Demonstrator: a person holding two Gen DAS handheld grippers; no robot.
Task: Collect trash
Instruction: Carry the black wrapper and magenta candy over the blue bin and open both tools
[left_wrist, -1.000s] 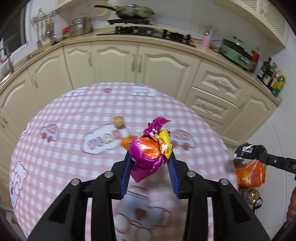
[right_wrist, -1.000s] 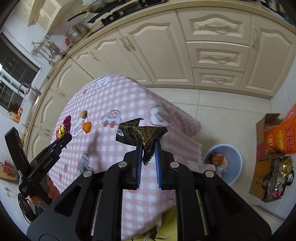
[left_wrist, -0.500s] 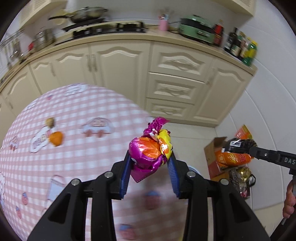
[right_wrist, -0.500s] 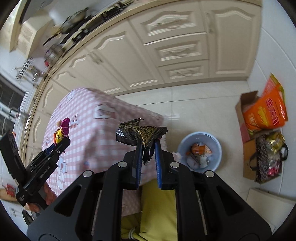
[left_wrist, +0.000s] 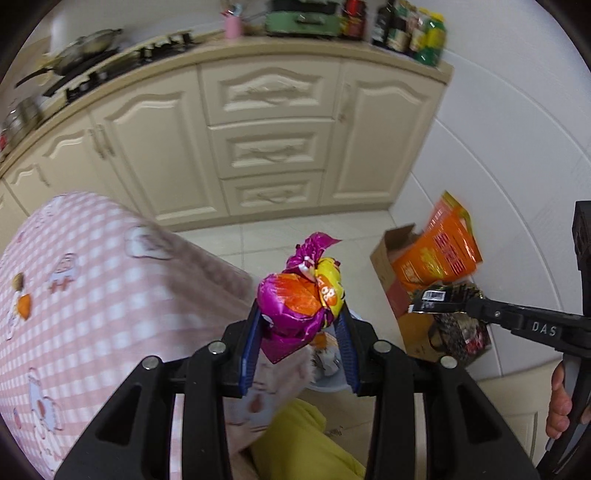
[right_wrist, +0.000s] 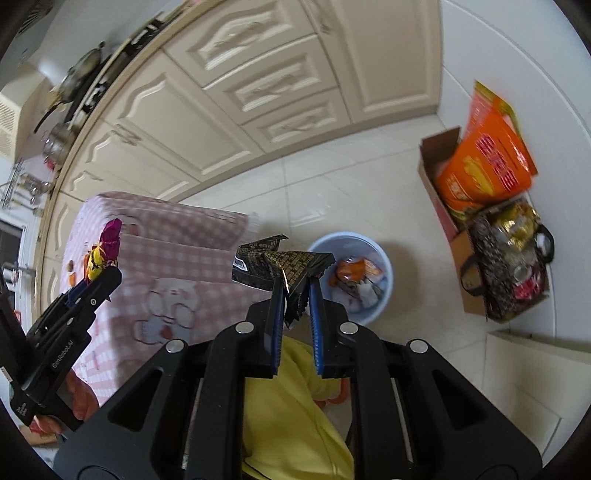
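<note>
A crumpled purple wrapper is clamped in the left gripper beside the table edge. A black wrapper is pinched by the right gripper, held over the floor near the bin, which holds trash.

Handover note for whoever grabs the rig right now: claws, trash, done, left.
Left claw: shut on the crumpled purple-orange wrapper, held in the air just past the table's edge.
Right claw: shut on the black-and-gold wrapper, held up near the blue bin.
The bin stands on the floor beside the pink checked table and already holds some trash.
Done: both wrappers are picked up and off the table.
Left: drop each wrapper into the bin. A small orange piece and a brownish one beside it lie on the table, probably next.
</note>
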